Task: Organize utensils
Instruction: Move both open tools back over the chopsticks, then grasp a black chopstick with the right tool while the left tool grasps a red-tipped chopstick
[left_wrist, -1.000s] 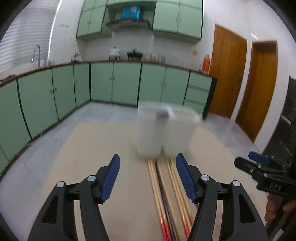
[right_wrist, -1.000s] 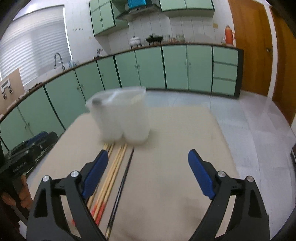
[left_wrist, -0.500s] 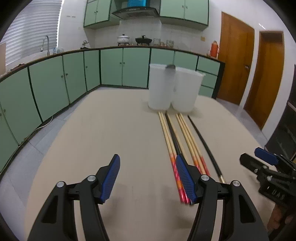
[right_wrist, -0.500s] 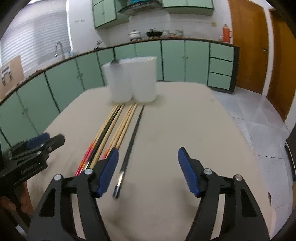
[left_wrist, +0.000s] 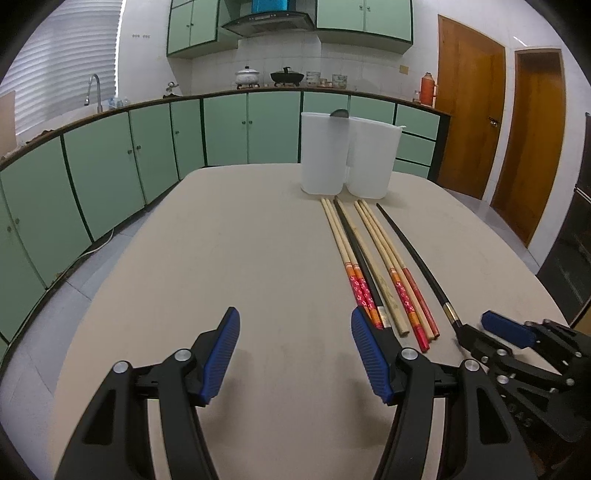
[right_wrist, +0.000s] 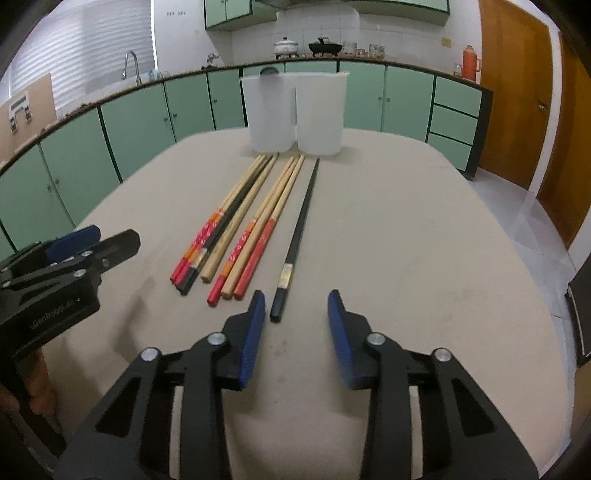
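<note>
A: Right gripper (right_wrist: 296, 306) parted, empty, hanging just short of the lone black chopstick (right_wrist: 301, 225). Butt end of it nearly between the blue pads (right_wrist: 254, 332).

B: Left gripper (left_wrist: 295, 354) spread wide too, nothing held, low over the table (left_wrist: 229, 258) on the near side of the twin white holders (left_wrist: 347, 155).

A: Best move, probably: ease the right forward, straddle the black stick near its metal band, close square across it (thin and slick, likely to roll or pivot if pinched at the very tip).

B: Then lift, tip upright, drop into one of the holders. Worth keeping clear of the bundle of wooden chopsticks (right_wrist: 243, 218) lying just left of the black stick, all running away toward the holders.

A: Tips almost touching the holders' bases. Stack loosely packed, so a sideways nudge could scatter the lot.

B: Hard to read: contents of the holders. Frosted walls, only a dark rounded thing (left_wrist: 339, 113) peeking over the left rim, maybe a spoon bowl, can't confirm.

A: A second black stick tucked inside the left group, half covered by the pale ones. Exact count there, unclear.

B: Hands themselves mostly out of shot. Near edge of the table cut off behind the grippers.
</note>
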